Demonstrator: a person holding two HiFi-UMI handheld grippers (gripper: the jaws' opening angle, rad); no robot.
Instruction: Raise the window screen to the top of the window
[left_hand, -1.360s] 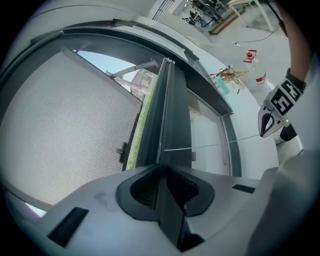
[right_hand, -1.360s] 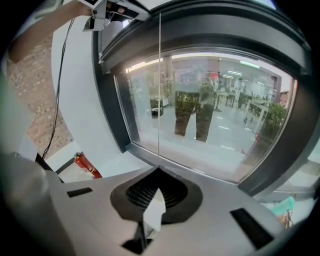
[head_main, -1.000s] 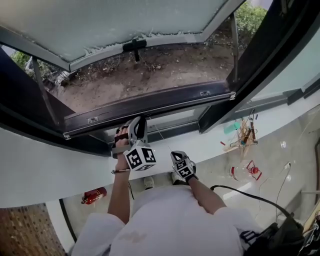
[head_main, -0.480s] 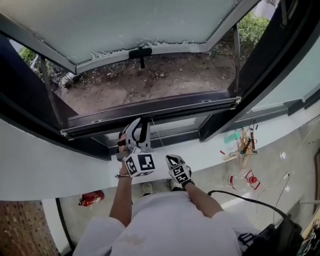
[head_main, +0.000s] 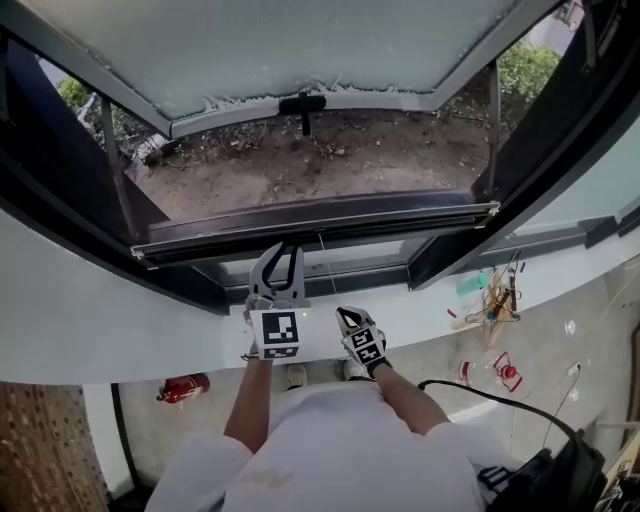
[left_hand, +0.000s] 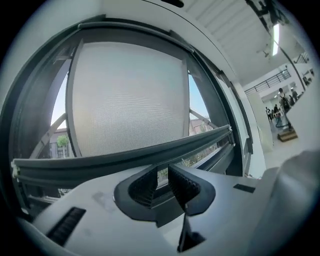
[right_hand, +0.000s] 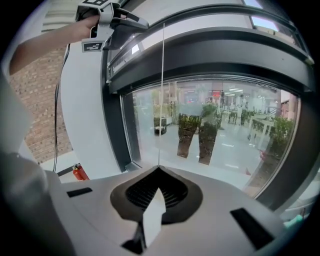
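Observation:
The window screen's dark bottom bar (head_main: 320, 222) runs across the window opening, and a pale meshed panel (left_hand: 130, 95) stands above the bar (left_hand: 125, 155). My left gripper (head_main: 283, 262) points level, just below the bar. Its jaws (left_hand: 162, 172) stand a narrow gap apart with nothing between them. A thin pull cord (right_hand: 162, 90) hangs down from the bar. My right gripper (head_main: 347, 318) is lower, to the right of the left one, and is shut on the cord's lower end (right_hand: 159, 169). A white tab (right_hand: 151, 217) sits between its jaws.
The outward-opened window sash (head_main: 300, 40) with its black handle (head_main: 303, 103) hangs over bare ground outside. A white sill wall (head_main: 100, 320) lies below the frame. A red fire extinguisher (head_main: 185, 388), a black cable (head_main: 480, 385) and small clutter (head_main: 495, 285) lie on the floor.
My left gripper has rolled until its marker cube faces squarely up, and has lifted closer under the bar. The right gripper has moved slightly up with the cord.

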